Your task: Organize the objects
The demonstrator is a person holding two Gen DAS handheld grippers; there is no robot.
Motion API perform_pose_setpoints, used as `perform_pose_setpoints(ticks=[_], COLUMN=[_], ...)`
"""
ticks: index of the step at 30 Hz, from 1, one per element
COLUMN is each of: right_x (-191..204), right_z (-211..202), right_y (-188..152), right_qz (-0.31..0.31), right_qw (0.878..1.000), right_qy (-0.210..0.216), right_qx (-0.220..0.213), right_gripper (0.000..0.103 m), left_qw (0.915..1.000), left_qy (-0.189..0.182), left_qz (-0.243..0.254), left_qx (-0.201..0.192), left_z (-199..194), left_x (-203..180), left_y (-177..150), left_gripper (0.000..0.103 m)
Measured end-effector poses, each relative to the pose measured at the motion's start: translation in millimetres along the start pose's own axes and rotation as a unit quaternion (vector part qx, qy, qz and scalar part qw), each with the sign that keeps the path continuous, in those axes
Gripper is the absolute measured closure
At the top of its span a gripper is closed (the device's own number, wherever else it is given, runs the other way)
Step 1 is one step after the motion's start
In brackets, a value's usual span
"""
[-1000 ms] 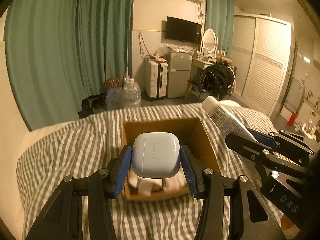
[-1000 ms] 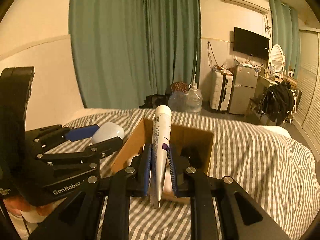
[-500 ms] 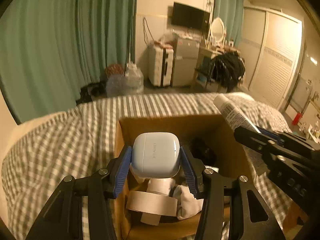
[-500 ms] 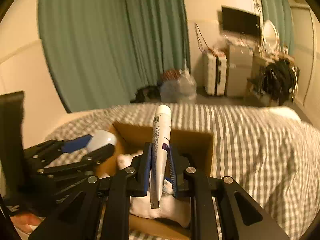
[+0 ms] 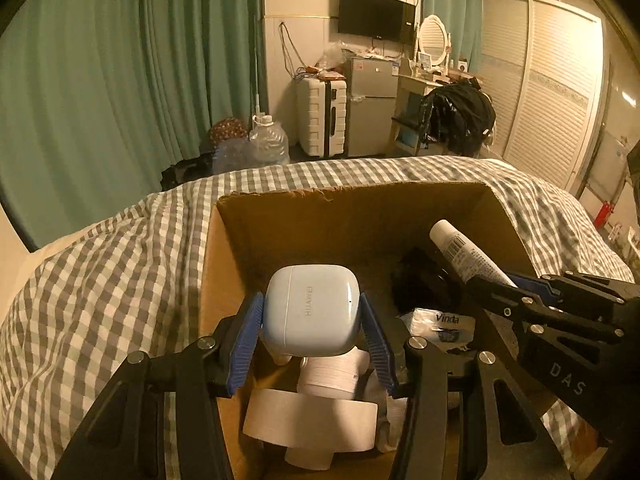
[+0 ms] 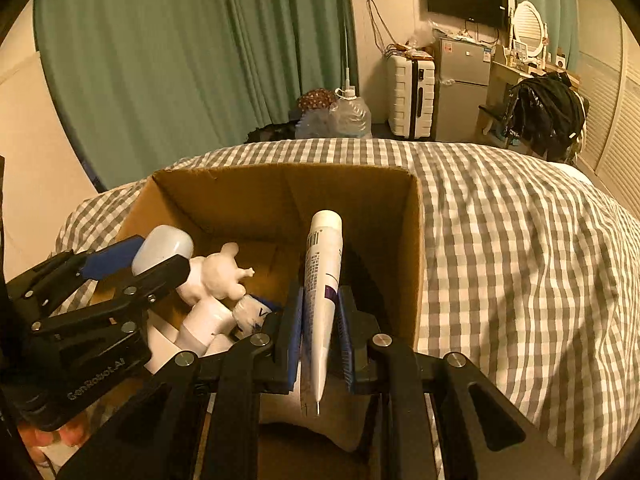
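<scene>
My left gripper [image 5: 312, 320] is shut on a light blue earbuds case [image 5: 311, 310] and holds it over the open cardboard box [image 5: 280, 220]. My right gripper [image 6: 320, 320] is shut on a white tube [image 6: 322, 292], its cap pointing forward, inside the right half of the box [image 6: 414, 240]. The left gripper with the case [image 6: 162, 246] shows at the left of the right wrist view. The tube [image 5: 466, 254] and right gripper show at the right of the left wrist view. The box holds a paper roll [image 5: 310, 420], a tissue pack [image 5: 440, 322], a white figurine [image 6: 218, 276] and a dark item [image 5: 420, 280].
The box sits on a bed with a grey checked cover [image 6: 520, 240]. Green curtains [image 5: 120, 80], water jugs [image 5: 268, 144], a white suitcase [image 5: 322, 116], a small fridge [image 5: 370, 104] and a chair with a black bag [image 5: 460, 116] stand beyond the bed.
Both grippers have moved forward and down toward the box. The earbuds case and the tube now sit within the box opening rather than in front of it.
</scene>
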State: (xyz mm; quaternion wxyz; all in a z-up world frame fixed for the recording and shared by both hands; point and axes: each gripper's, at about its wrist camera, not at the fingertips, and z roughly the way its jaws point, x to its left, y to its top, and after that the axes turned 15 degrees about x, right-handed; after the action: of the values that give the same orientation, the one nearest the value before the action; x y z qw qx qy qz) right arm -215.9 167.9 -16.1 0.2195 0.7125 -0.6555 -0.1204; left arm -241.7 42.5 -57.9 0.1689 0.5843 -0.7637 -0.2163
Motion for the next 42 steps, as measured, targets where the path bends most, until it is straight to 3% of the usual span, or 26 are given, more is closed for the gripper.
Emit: perform_pose_setpoints(ticks=[5, 7, 9, 12, 15, 22, 24, 31, 35, 42], right_x=[2.0, 1.7, 1.8, 1.7, 1.1, 0.3, 0.7, 1.6, 8.6, 11.5], right_z=[-2.7, -5.2, -9.8, -17.6, -29.4, -78.7, -94.2, -141.3, -161.8, -181.2], right_y=[-5.2, -5.8, -4.9, -2.5, 0.6, 0.4, -4.2, -27.4, -41.6, -71.4], right_qz=[0.006, 0.008, 0.013, 0.015, 0.019, 0.024, 0.024, 0.019, 0.005, -0.007], right_qw=[1.0, 1.0, 1.0, 1.0, 0.999, 0.996, 0.994, 0.988, 0.984, 0.981], right_qy=[0.003, 0.003, 0.004, 0.005, 0.004, 0.002, -0.005, -0.019, -0.026, -0.036], right_qx=[0.001, -0.002, -0.008, -0.018, -0.033, -0.09, -0.107, -0.154, -0.174, -0.19], right_gripper=[0.085, 0.067, 0.059, 0.058, 0.057, 0.039, 0.037, 0.024, 0.02, 0.016], left_qw=[0.9999, 1.0, 1.0, 0.9996, 0.9992, 0.9969, 0.9955, 0.9883, 0.9863, 0.9878], left_qy=[0.002, 0.004, -0.001, 0.013, 0.013, -0.007, -0.009, -0.002, -0.004, 0.007], left_qz=[0.002, -0.001, -0.001, 0.001, 0.002, -0.003, -0.008, -0.011, -0.007, -0.025], left_qx=[0.015, 0.009, -0.004, -0.025, -0.038, -0.078, -0.094, -0.152, -0.165, -0.154], left_z=[8.2, 6.2, -0.3, -14.7, -29.2, -79.6, -97.0, -150.7, -169.9, -186.3], left_x=[1.5, 2.2, 1.9, -0.7, 0.0, 0.8, 0.9, -6.5, -11.2, -3.9], left_y=[-0.2, -0.2, 1.1, 1.4, 3.0, 3.9, -2.2, -27.6, -41.5, -65.0], left_gripper=[0.05, 0.035, 0.03, 0.018, 0.017, 0.013, 0.006, 0.003, 0.002, 0.001])
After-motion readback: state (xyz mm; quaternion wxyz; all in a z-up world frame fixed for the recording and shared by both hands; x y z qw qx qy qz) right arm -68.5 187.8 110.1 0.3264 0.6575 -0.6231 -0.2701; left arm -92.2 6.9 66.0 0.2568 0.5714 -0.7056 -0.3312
